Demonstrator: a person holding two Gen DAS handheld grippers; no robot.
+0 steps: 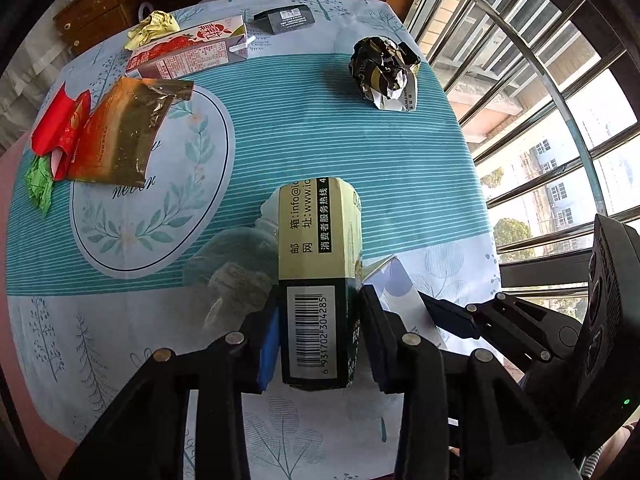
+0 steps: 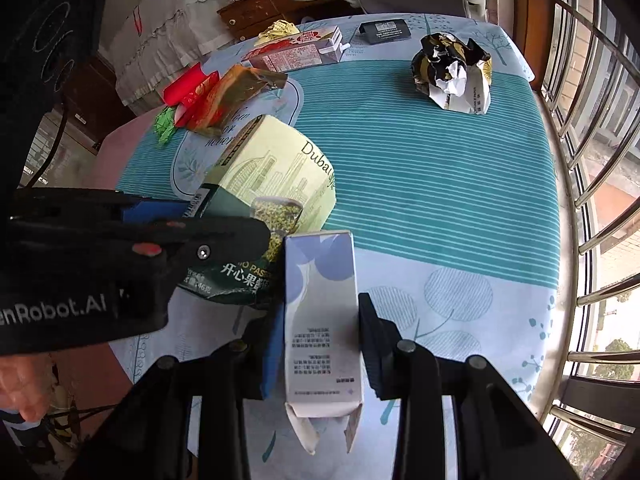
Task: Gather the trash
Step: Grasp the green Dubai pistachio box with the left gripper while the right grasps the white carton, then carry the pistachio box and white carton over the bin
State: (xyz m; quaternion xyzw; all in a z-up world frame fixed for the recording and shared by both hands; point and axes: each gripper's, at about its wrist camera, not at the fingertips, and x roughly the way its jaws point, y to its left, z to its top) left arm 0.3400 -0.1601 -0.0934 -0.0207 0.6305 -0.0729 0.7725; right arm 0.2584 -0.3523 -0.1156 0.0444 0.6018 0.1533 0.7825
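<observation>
My left gripper (image 1: 320, 340) is shut on a cream and dark green snack box (image 1: 316, 256) with a barcode, held just above the table. That box (image 2: 276, 176) also shows in the right wrist view, with the left gripper (image 2: 192, 216) clamped on its lower end. My right gripper (image 2: 320, 344) is shut on a white and lilac carton (image 2: 320, 312) with an open flap at its near end. From the left wrist view the carton (image 1: 396, 288) and right gripper (image 1: 440, 312) sit close beside the snack box. A clear plastic bottle (image 1: 236, 268) lies on the tablecloth under my left gripper.
On the striped tablecloth (image 1: 360, 152) lie a crumpled black and gold paper bag (image 1: 384, 72), a strawberry drink carton (image 1: 192, 48), a small black box (image 1: 286, 18), a yellow wrapper (image 1: 154, 28), an orange foil pouch (image 1: 124, 132), a red wrapper (image 1: 60, 128) and green crumpled paper (image 1: 40, 184). Window bars (image 1: 540, 80) border the right side.
</observation>
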